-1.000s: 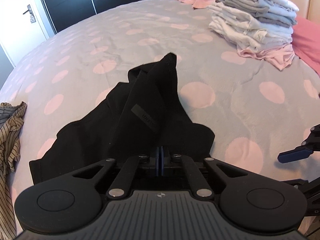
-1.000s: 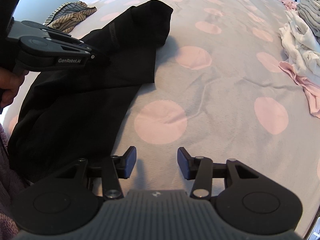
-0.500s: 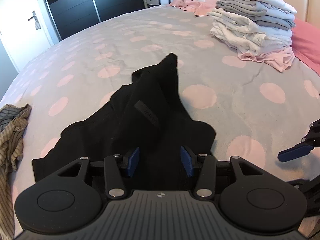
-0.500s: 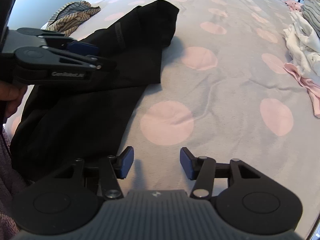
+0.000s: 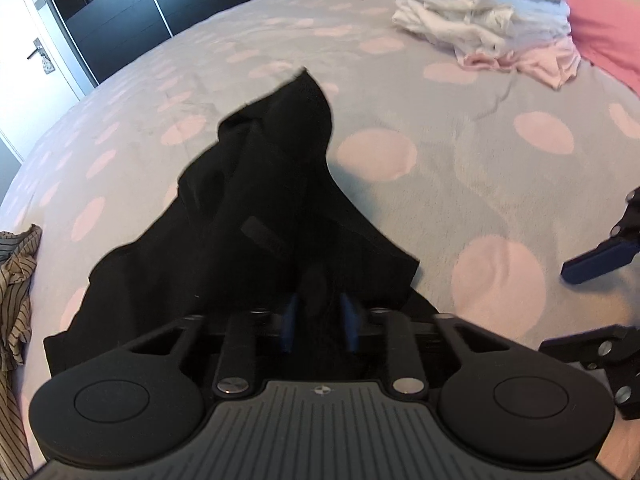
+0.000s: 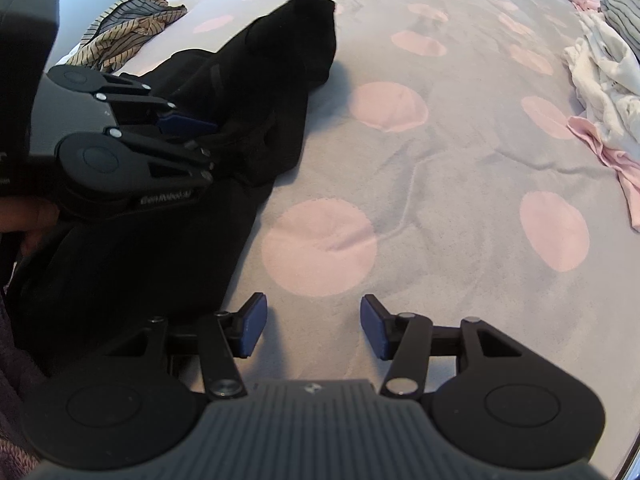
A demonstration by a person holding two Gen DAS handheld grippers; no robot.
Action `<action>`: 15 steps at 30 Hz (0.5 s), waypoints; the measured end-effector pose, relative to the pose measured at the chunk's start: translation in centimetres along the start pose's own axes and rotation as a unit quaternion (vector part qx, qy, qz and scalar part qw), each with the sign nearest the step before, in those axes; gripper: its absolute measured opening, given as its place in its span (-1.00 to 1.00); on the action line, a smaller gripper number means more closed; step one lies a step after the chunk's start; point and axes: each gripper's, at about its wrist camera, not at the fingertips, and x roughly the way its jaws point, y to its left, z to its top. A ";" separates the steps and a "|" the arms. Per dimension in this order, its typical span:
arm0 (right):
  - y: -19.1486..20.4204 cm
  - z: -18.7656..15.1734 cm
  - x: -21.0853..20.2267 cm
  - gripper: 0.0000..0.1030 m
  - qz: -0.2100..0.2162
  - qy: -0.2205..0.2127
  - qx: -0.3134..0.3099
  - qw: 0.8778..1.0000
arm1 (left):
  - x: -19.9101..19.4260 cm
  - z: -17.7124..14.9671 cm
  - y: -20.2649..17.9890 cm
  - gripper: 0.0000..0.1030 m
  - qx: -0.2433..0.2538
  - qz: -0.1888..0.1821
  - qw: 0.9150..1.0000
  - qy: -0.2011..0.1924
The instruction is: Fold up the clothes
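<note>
A grey bed [image 5: 460,200] dotted with pink carries a crumpled black garment [image 5: 256,208] at its near edge. The left gripper [image 5: 318,322], partly open, straddles a bunched fold of it; the right gripper [image 6: 310,330] hovers wide open and empty over bare bedding.

black garment [image 5: 256,216] crumpled on bedspread [image 5: 460,168]
</note>
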 end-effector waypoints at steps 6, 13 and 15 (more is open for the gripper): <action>0.2 0.0 0.2 0.08 0.002 0.007 -0.002 1.000 | -2.6 0.6 2.1 -0.80 -0.058 -0.037 0.997 -0.045; 0.8 0.1 0.3 0.10 0.001 0.007 -0.011 1.000 | -5.2 0.7 7.4 -0.92 -0.165 -0.078 0.979 -0.093; 1.0 0.1 0.3 0.12 0.000 0.007 -0.015 1.000 | -5.0 0.7 8.2 -0.92 -0.179 -0.097 0.975 -0.087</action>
